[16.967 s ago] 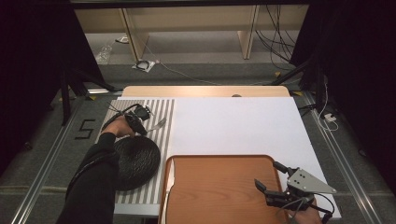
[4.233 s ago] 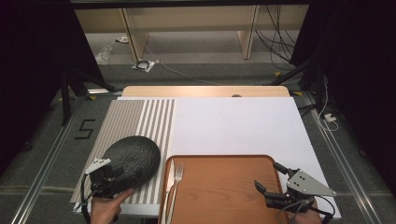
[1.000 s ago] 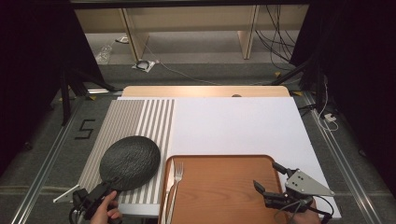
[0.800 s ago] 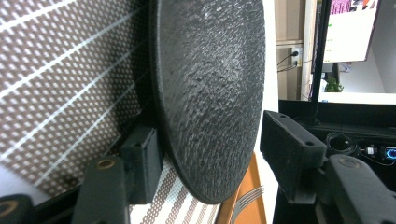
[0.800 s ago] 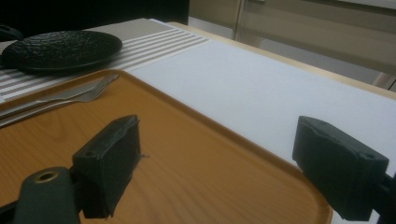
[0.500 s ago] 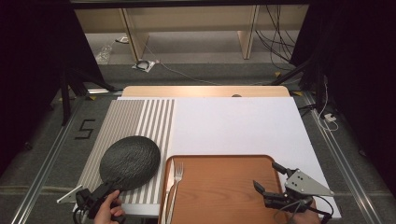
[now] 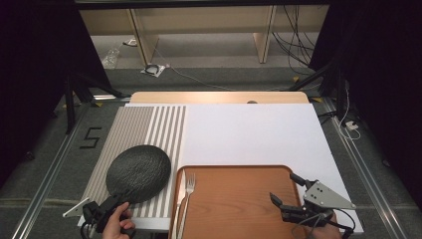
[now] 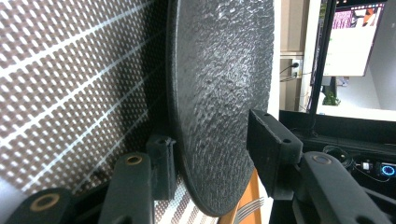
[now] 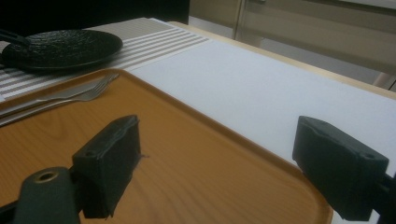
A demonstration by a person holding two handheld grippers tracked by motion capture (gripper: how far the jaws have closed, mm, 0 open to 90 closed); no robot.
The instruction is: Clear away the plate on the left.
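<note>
A black, rough-textured round plate (image 7: pixel 139 172) lies on the striped placemat (image 7: pixel 144 124). My left gripper (image 7: pixel 118 201) sits at the plate's near rim, held by a hand at the table's front edge. In the left gripper view the plate (image 8: pixel 219 93) runs between the jaws of the left gripper (image 8: pixel 210 135). The jaws have just been closing around the rim and a narrow gap still shows at one pad. My right gripper (image 7: pixel 283 187) hovers open over the near right corner of the wooden tray (image 7: pixel 234 209), nothing between its jaws (image 9: pixel 217 140).
A fork (image 7: pixel 188 191) and a knife (image 7: pixel 179 194) lie along the tray's left side, beside the plate. A white mat (image 7: pixel 249 129) covers the table's middle and right. Cables and shelf legs stand on the floor beyond the far edge.
The left gripper has settled at the plate's near rim and its jaws have narrowed around it. The plate and the right gripper have not moved in the last second.
</note>
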